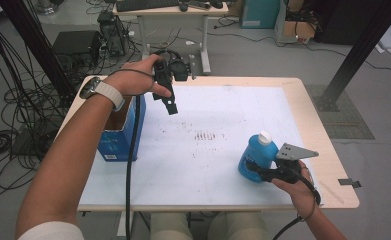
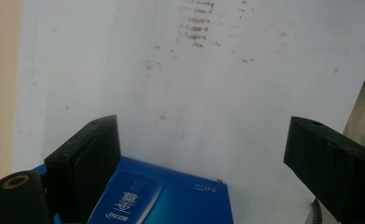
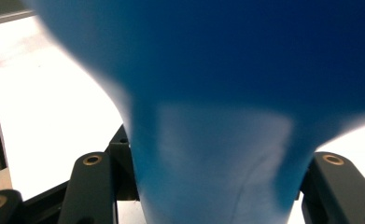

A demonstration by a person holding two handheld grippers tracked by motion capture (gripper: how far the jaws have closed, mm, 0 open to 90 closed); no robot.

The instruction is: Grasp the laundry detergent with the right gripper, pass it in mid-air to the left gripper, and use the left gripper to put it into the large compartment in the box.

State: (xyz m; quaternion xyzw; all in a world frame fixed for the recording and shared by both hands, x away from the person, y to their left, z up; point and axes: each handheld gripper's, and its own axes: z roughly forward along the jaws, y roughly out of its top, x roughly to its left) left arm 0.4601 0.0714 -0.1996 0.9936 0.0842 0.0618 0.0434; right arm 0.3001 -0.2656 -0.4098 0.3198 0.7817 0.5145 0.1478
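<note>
A blue bottle [image 1: 257,155] with a white cap stands at the right front of the white sheet [image 1: 208,115], and my right gripper [image 1: 253,169] is shut on its lower body. In the right gripper view the bottle [image 3: 217,84] is a blue blur pinched between the two jaws of the right gripper [image 3: 217,186]. My left gripper [image 1: 169,102] hangs above the sheet's far left part, jaws wide apart and pointing down. The left gripper [image 2: 203,154] has nothing between its fingers in its own view. An open blue box [image 1: 115,140] stands just left of it, and the box's [image 2: 166,200] top edge lies below the jaws.
The wooden table [image 1: 315,125] shows as a bare rim around the sheet. A patch of dark smudges [image 1: 205,135] marks the sheet's middle. Behind the table stand a desk with a keyboard [image 1: 148,5], loose cables [image 1: 13,115] on the floor at left, and a black frame post [image 1: 355,55] at right.
</note>
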